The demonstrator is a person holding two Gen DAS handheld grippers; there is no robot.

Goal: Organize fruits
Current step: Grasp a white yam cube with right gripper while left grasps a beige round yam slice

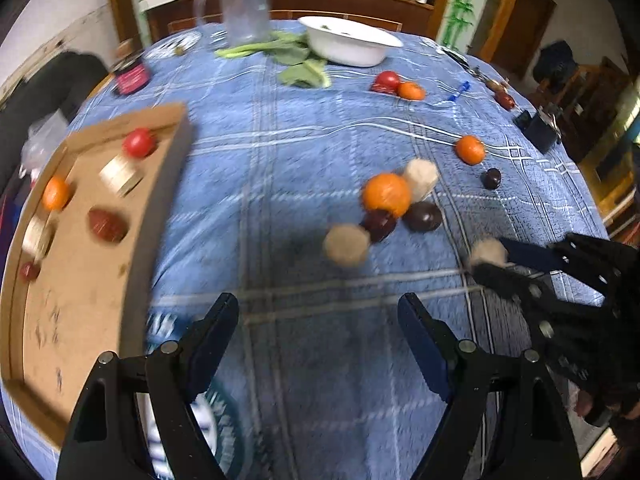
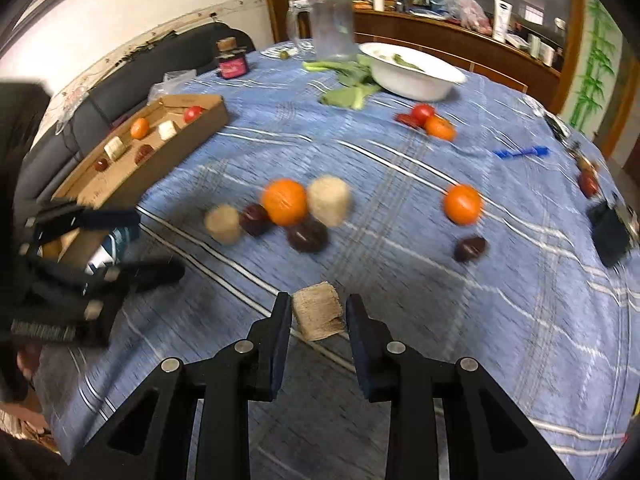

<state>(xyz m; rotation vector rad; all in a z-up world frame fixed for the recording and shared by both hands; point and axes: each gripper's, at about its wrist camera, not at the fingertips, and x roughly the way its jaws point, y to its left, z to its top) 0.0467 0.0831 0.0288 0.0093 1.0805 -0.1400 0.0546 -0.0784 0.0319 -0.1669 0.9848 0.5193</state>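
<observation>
My right gripper (image 2: 319, 299) is shut on a beige fibrous chunk (image 2: 318, 316) just above the blue tablecloth; it also shows in the left wrist view (image 1: 490, 256). My left gripper (image 1: 318, 302) is open with nothing between its fingers, over bare cloth beside the cardboard tray (image 1: 168, 152). The tray holds a tomato (image 1: 139, 142), a small orange (image 1: 55, 193), a dark red fruit (image 1: 107, 225) and beige chunks. Mid-table lie an orange (image 2: 285, 202), two beige chunks (image 2: 330, 200) and two dark plums (image 2: 307, 235). Farther right sit another orange (image 2: 462, 204) and a plum (image 2: 470, 249).
A white bowl (image 2: 412, 74), leafy greens (image 2: 348, 94) and a glass jug (image 2: 332, 28) stand at the far side. A tomato with an orange (image 2: 430, 120), a blue clip (image 2: 520, 153), a dark jar (image 2: 232, 65) and a black box (image 2: 610, 234) are also on the table.
</observation>
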